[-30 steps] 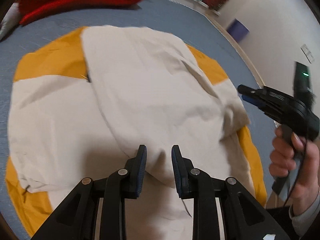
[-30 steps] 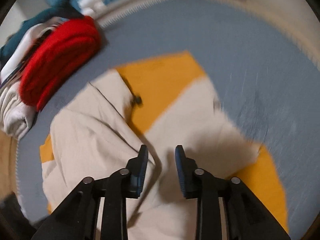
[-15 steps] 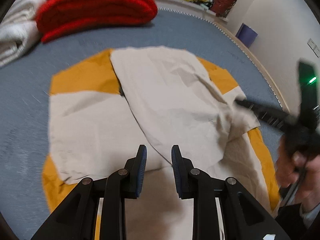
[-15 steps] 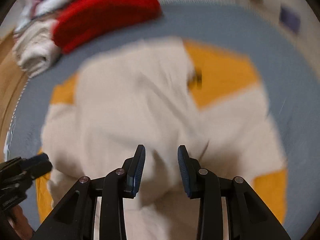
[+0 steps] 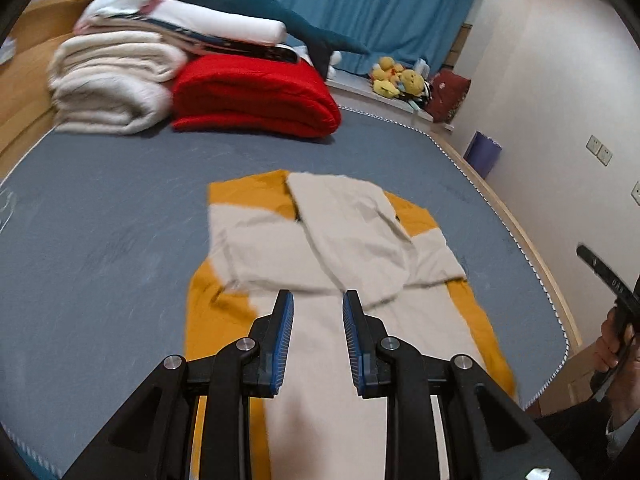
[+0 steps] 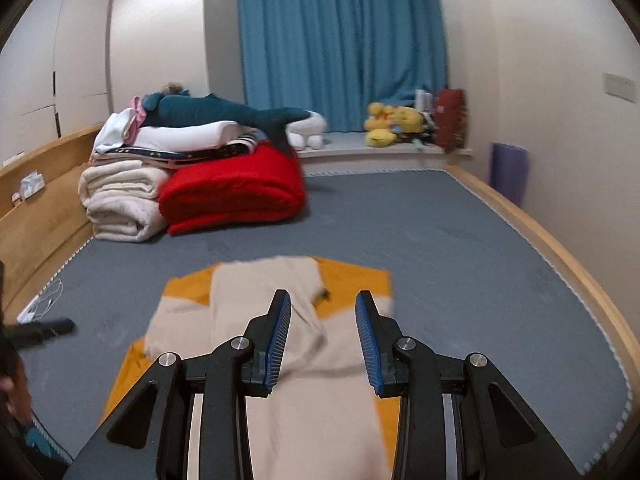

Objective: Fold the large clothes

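Above the creased cream-and-mustard garment (image 5: 328,248), both grippers' ribbed blue fingers (image 5: 283,332) stand apart, empty.

We see a red blanket (image 6: 234,190) at ten o'clock beside cream blankets (image 6: 120,204), and yellow plush toys (image 6: 390,124) at one o'clock before blue curtains (image 6: 340,40).

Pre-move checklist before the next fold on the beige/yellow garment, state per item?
1. Left claw empty, pads apart: ok.
2. Right claw empty, pads apart: ok.
3. Garment lying on the grey mattress, both sleeves folded inward: ok.
4. Fabric smooth: not ok, creases across the folded sleeves.
5. Fold path free of the red blanket and stacked bedding: ok, both well behind the garment.
6. Near hem position: cannot tell, hidden under the claws.
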Demonstrator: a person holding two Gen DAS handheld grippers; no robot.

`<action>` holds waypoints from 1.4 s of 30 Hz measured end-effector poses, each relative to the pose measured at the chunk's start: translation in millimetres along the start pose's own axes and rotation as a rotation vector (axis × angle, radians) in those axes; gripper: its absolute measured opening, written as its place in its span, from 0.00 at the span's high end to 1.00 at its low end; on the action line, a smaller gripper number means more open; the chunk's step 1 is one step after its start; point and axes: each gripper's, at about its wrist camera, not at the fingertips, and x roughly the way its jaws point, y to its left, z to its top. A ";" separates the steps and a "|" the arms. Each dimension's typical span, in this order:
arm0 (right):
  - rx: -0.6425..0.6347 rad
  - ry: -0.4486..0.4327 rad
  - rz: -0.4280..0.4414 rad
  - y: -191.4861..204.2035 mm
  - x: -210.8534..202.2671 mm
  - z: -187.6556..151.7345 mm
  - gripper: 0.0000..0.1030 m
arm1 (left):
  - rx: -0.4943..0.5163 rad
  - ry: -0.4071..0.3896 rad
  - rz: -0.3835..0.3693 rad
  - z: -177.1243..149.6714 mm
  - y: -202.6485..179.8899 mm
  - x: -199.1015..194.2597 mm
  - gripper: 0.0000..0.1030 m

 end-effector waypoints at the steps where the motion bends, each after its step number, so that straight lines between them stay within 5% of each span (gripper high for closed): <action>1: -0.003 0.013 -0.016 -13.8 -18.1 -11.7 0.66 | 0.006 0.004 0.017 -11.4 2.8 -8.0 0.78; 5: 0.059 0.085 -0.081 -65.4 -65.7 -61.6 0.66 | 0.006 0.062 0.104 -81.0 29.8 -19.4 0.82; 7: 0.090 0.115 -0.109 -85.8 -73.2 -88.4 0.66 | -0.076 0.165 0.167 -108.5 51.4 -4.7 0.88; 10: 0.151 0.210 -0.148 -108.9 -63.6 -138.6 0.66 | -0.230 0.268 0.127 -122.8 78.2 14.8 0.88; 16: 0.117 0.381 -0.117 -119.9 -33.6 -180.4 0.66 | -0.326 0.428 0.155 -146.8 108.9 39.8 0.85; 24: 0.213 0.769 -0.167 -149.9 24.8 -253.4 0.66 | -0.399 0.577 0.212 -180.1 134.5 60.0 0.71; 30: 0.284 0.873 -0.196 -164.2 41.7 -280.2 0.61 | -0.353 0.642 0.238 -193.4 134.8 74.9 0.70; 38: 0.228 0.878 -0.217 -157.7 46.8 -286.9 0.61 | -0.232 0.619 0.289 -193.9 119.9 84.8 0.71; 40: 0.225 0.871 -0.203 -155.0 45.8 -286.1 0.72 | -0.195 0.622 0.279 -193.2 112.7 84.8 0.93; 41: 0.227 0.865 -0.184 -153.3 45.4 -284.9 0.89 | -0.192 0.617 0.259 -192.0 109.3 81.9 0.94; 42: 0.243 0.850 -0.150 -152.7 42.4 -282.7 0.94 | -0.193 0.606 0.247 -190.1 106.5 78.2 0.94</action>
